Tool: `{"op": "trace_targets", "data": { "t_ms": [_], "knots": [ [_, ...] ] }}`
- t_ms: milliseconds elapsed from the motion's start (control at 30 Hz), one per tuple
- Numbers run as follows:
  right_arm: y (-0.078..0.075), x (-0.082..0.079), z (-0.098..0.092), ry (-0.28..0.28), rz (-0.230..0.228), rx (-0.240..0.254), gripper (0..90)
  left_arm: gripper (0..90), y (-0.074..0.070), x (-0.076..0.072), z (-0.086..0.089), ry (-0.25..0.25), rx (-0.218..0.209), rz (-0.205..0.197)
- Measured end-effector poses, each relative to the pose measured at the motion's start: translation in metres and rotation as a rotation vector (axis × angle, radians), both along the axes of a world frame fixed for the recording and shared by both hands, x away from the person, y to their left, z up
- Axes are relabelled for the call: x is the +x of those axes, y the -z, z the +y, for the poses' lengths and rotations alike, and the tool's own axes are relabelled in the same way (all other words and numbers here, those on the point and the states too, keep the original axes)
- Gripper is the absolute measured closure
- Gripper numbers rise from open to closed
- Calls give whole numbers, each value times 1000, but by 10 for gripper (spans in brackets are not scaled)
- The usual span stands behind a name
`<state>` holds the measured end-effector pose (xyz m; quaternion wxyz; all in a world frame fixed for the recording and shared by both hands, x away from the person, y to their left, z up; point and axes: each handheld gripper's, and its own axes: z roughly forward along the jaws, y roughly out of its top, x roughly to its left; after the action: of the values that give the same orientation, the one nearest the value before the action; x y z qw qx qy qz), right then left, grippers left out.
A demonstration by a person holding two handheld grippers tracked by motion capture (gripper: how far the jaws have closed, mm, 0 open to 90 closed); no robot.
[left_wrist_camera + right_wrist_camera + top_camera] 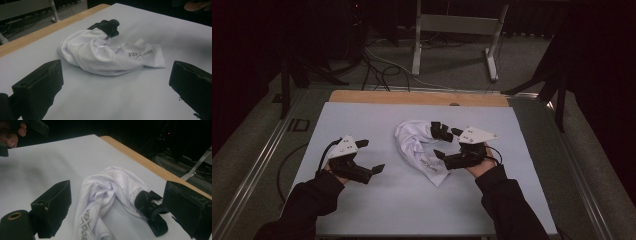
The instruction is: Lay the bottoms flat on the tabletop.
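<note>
Right tongs (pixel 447 144) gape wide around the crumpled white cloth (pixel 417 147), ready to grab; left tongs (pixel 371 156) wait open, empty.

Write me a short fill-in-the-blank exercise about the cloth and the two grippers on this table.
1. The crumpled garment on the table is mostly ____ in colour.
2. The left gripper has its fingers ____, with nothing between them.
3. The right gripper hangs over the garment's ____ cuff.
4. The grey lettering is printed on the ____.

Missing words: white; open; black; garment
</note>
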<state>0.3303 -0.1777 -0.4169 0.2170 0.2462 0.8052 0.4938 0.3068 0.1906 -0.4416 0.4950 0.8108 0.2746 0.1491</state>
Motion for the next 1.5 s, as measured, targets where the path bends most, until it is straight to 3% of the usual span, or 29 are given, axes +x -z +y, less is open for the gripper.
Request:
{"op": "trace_targets", "data": {
  "t_ms": [267, 533, 667, 700, 733, 767, 867, 900, 933, 967, 1167, 1200, 1500],
  "knots": [
    [14, 15, 16, 4, 48, 41, 102, 1, 14, 13, -19, -4, 38, 36],
    [35, 24, 29, 14, 98, 37, 140, 2, 31, 22, -36, -6, 64, 70],
    [47, 26, 36, 36, 112, -1, 234, 2, 40, 27, -45, 0, 74, 98],
    [53, 26, 39, 28, 125, -15, 310, 2, 46, 30, -50, -1, 94, 110],
    [53, 26, 39, 28, 125, -15, 310, 2, 46, 30, -50, -1, 94, 110],
    [58, 26, 43, 27, 136, -35, 395, 12, 51, 33, -53, -1, 115, 118],
    [63, 26, 46, 12, 146, -53, 439, 56, 56, 36, -57, 1, 119, 133],
    [68, 26, 50, -3, 172, -74, 508, 95, 59, 38, -59, -1, 139, 141],
    [68, 26, 50, -3, 172, -74, 508, 95, 61, 40, -61, 0, 144, 147],
    [72, 27, 54, -7, 177, -103, 598, 142, 64, 42, -65, -2, 163, 158],
    [78, 30, 59, 2, 191, -153, 699, 209, 71, 48, -75, -8, 183, 178],
    [80, 31, 60, 14, 190, -169, 890, 213, 72, 50, -78, -17, 186, 186],
    [66, 34, 39, 66, 140, -128, 900, 261, 78, 55, -83, -47, 207, 199]
  ]
}}
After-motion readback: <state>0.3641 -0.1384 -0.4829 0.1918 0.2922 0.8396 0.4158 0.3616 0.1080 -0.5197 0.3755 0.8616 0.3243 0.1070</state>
